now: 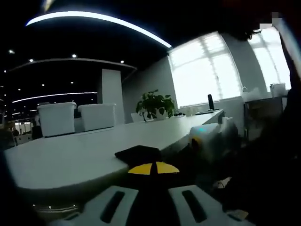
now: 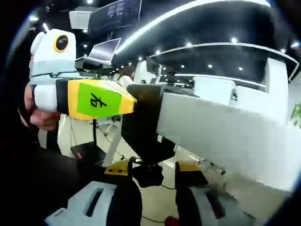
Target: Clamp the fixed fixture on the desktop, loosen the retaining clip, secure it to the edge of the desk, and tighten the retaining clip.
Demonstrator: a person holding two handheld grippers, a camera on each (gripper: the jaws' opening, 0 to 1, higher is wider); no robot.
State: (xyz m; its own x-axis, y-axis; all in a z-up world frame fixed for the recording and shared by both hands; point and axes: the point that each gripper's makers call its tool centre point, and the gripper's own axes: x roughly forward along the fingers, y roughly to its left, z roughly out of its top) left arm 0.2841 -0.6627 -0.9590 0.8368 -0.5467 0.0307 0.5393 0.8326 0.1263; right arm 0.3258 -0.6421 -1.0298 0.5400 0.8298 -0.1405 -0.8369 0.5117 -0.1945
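L gripper (image 2: 129, 101) reaches in level, a hand (image 2: 40, 115) gripping its rear — R gripper (image 2: 150, 181) jaws slightly apart.

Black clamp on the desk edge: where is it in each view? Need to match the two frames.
Left gripper view: clamp low centre, on the desk's near edge, just above the yellow jaw tips.
Right gripper view: clamp centre, on the desk edge, left gripper reaching its top from the left.
Shared landmark: white bins on the desk, left of centre; in the right gripper view, bins upper right.

Black clamp fixture (image 2: 143, 127) on white desk (image 2: 225, 136) edge
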